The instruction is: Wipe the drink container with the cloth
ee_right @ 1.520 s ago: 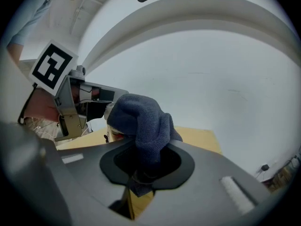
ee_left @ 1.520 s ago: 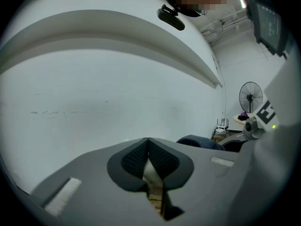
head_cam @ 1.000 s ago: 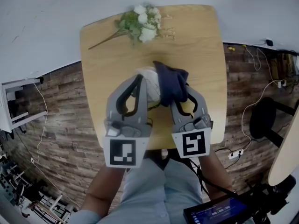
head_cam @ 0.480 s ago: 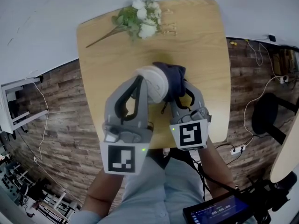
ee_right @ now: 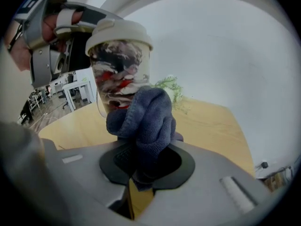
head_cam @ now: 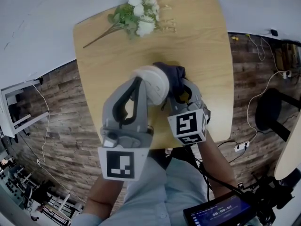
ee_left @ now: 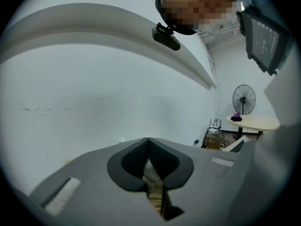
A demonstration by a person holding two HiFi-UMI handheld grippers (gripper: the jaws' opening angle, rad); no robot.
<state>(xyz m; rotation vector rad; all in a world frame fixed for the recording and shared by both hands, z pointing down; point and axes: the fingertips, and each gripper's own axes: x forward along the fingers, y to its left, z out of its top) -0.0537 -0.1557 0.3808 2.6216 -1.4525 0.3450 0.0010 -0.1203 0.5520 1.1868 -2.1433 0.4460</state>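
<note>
A pale wooden table stands over a dark plank floor, with a white wall behind it. A sprig of white flowers lies at the table's 12 o'clock edge.

A second ago the cloth hung wide over the right side of the drink cup. Now it is bunched smaller at the cup's 3 o'clock, and more of the cream lid shows. My right gripper has rolled since half a second ago, so its marker cube now shows two faces instead of one. It also sits closer in to the cup.

The cup has its lid on, so I cannot see what is inside. Its wall carries a red, black and grey print.

My left gripper reaches in from the cup's 7 o'clock. Its jaws are drawn together to a narrow slit with a thin pale strip caught between them. The right gripper view shows those tips up against the top edge of the lid. The cup itself stays out of the left gripper view, which shows mostly wall.

My right jaws are clamped tight on a fold of the dark blue cloth. The cloth rises from them in a thick wad and presses against the printed wall just below the lid, hiding the cup's lower part.
</note>
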